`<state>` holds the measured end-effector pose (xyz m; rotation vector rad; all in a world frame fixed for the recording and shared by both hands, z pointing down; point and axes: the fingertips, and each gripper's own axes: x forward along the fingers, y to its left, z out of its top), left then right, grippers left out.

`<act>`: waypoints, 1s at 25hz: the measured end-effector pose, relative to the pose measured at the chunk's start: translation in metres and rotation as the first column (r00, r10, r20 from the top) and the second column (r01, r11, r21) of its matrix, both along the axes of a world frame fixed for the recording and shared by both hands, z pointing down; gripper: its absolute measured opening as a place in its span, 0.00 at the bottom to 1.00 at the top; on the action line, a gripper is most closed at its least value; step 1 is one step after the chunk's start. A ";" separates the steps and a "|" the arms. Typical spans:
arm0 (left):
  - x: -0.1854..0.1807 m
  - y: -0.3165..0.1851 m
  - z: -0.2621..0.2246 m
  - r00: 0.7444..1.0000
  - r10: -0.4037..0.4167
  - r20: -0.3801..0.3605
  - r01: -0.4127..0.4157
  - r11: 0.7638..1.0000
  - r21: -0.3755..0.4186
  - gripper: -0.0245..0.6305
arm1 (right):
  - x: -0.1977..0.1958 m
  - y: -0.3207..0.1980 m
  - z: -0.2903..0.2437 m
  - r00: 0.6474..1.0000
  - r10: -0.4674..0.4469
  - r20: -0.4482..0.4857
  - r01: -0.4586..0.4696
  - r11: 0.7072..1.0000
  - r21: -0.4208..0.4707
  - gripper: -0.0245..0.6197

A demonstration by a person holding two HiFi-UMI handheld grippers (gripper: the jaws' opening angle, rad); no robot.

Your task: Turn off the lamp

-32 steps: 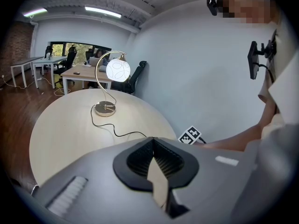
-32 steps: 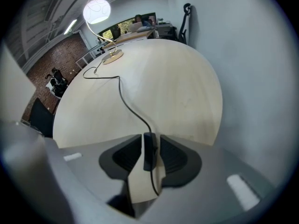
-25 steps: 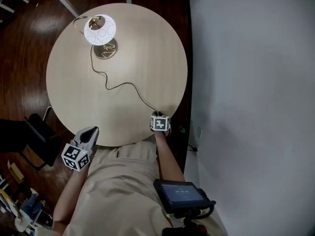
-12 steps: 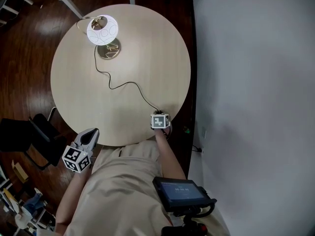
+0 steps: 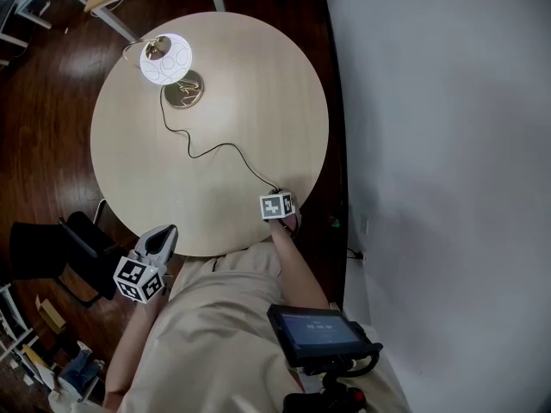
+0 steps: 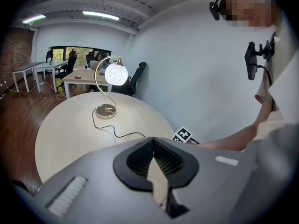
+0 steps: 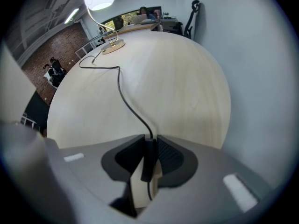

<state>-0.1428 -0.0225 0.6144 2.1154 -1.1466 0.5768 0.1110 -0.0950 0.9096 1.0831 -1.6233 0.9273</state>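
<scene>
The right forearm (image 5: 294,269) reaches forward from the body to the near right edge of the round table (image 5: 267,84), and its right gripper (image 7: 148,143) points steeply down at the tabletop, its marker cube (image 5: 276,206) facing up with a black-and-white square pattern. Its jaws have just been closing and now press on both sides of the black switch (image 7: 148,158) on the cord (image 5: 215,148). The left arm is bent at the person's side, holding the left gripper (image 5: 164,233) just off the table's near left edge, tilted down and forward. Its jaws are together at the tips with nothing between them. Its own cube (image 5: 138,279) shows the same kind of square pattern. The lamp (image 5: 169,58) stands at the far left of the table, well apart from both grippers, its round white shade lit above a brass base (image 5: 183,89). The cord winds from that base across the table to the right gripper. A small screen (image 5: 317,335) at the person's chest shows writing too small to read.
</scene>
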 end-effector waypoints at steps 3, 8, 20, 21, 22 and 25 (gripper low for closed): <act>0.002 0.001 -0.001 1.000 0.002 -0.001 -0.002 1.000 0.004 0.04 | -0.002 0.001 0.003 0.999 -0.043 -0.030 0.043 0.999 0.001 0.16; 0.000 0.004 -0.002 1.000 -0.008 -0.003 0.008 1.000 0.007 0.04 | -0.005 0.003 0.007 0.988 -0.124 -0.088 0.125 0.992 -0.001 0.15; 0.001 -0.001 -0.001 1.000 0.006 -0.006 -0.006 1.000 0.001 0.04 | -0.005 0.002 0.000 0.997 -0.080 -0.013 0.081 0.995 0.055 0.15; 0.001 -0.001 0.000 1.000 0.007 -0.006 -0.007 1.000 -0.002 0.04 | -0.004 0.004 0.000 0.998 -0.064 0.015 0.062 0.995 0.075 0.22; 0.001 -0.001 0.001 1.000 0.008 -0.006 -0.008 1.000 -0.005 0.04 | -0.002 0.009 0.000 0.998 -0.051 0.034 0.048 0.995 0.090 0.34; 0.001 0.000 0.004 1.000 0.009 -0.009 -0.010 1.000 -0.019 0.04 | 0.009 0.021 -0.003 0.999 -0.011 0.047 0.005 0.990 0.142 0.41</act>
